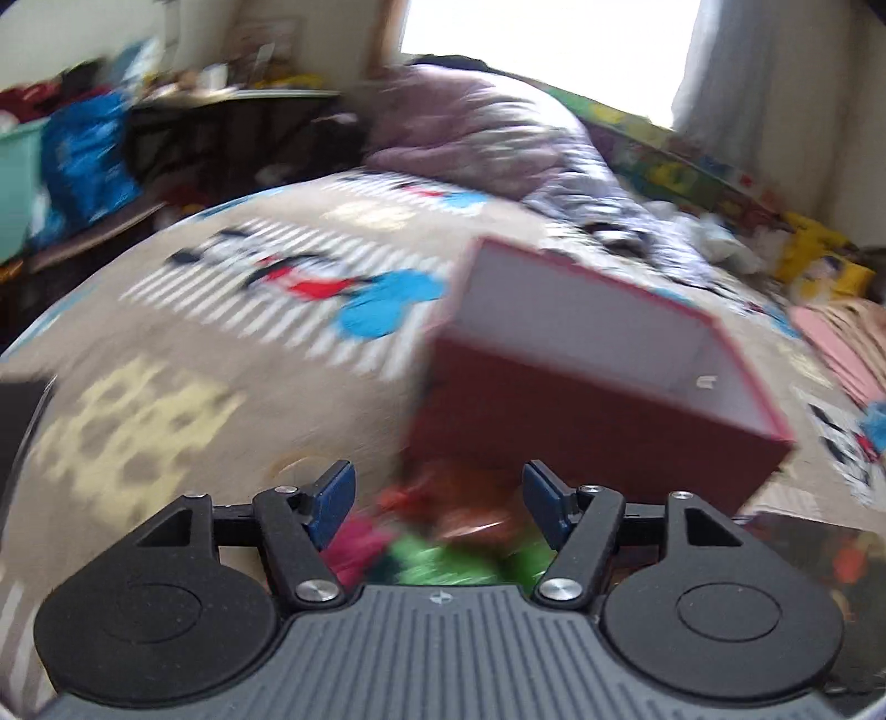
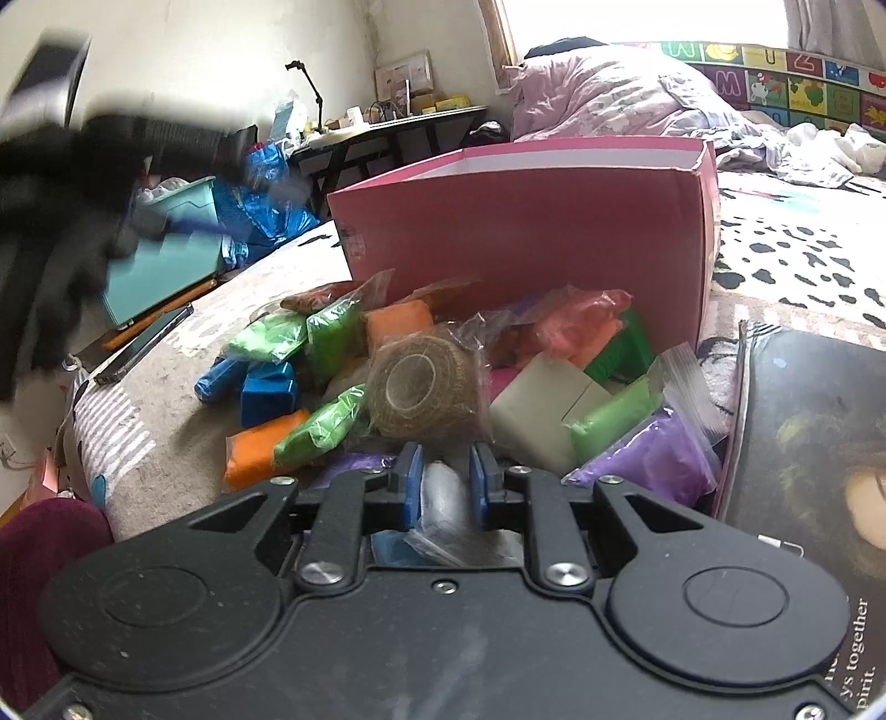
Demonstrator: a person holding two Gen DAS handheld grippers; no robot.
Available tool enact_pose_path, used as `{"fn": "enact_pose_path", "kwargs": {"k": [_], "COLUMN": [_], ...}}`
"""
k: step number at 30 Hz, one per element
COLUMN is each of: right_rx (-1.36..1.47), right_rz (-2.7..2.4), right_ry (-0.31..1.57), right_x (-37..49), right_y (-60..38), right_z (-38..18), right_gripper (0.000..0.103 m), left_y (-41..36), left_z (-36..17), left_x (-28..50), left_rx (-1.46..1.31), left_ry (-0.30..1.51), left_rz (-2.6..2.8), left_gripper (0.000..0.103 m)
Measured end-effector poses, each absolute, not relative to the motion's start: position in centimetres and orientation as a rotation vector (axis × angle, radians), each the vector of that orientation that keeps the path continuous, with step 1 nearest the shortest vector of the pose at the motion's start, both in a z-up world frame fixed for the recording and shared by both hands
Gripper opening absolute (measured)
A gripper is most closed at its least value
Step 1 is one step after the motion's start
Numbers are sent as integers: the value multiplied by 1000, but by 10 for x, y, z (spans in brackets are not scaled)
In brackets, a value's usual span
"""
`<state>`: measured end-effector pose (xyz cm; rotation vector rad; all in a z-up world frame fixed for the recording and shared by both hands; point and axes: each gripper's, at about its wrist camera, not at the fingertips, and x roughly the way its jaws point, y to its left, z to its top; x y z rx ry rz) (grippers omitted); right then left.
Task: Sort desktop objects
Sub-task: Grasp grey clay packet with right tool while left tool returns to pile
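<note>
While the left gripper (image 1: 437, 501) hangs spread and empty before the pink box (image 1: 598, 382), the right gripper (image 2: 446, 479) pinches a pale bagged packet (image 2: 440, 498), probably soft, light, slippery film—best held mid-body.

Cream wall (image 2: 221, 61) at 11 o'clock in the right view, bright window (image 2: 637, 22) at 12 washing out with daylight, curtain (image 1: 758, 72) at 1 o'clock in the left view. Dark desk (image 2: 387, 124) cluttered with small stuff at 11–12, teal bin (image 2: 166, 260) and blue bag (image 2: 260, 205) below it at 10, alphabet mat (image 2: 786, 83) along the wall at 1–2. Bed fills the middle: beige cartoon-print blanket (image 1: 249, 332), pink quilt (image 2: 598, 88) bunched at 12, white cloth (image 2: 830, 144) crumpled at 2; left view is motion-blurred.
</note>
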<state>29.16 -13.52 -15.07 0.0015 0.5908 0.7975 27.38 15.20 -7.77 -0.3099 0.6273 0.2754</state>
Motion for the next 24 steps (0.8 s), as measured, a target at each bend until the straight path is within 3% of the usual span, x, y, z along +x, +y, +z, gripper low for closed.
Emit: {"fn": "enact_pose_path", "kwargs": {"k": [8, 17, 24], "right_rx": [71, 196, 256], "right_rz": [770, 740, 718], "right_ry": [560, 560, 555], "right_x": [278, 267, 265], "right_y": [-148, -175, -183], "right_z": [-146, -141, -139], "right_gripper": [15, 14, 13], "left_y": [178, 147, 111], "left_z": [-128, -123, -116], "left_x": [261, 229, 185], "left_rx": [-507, -563, -474], "left_ry": [658, 637, 519], "left_rz": [276, 96, 212], "left_gripper": [67, 68, 68]}}
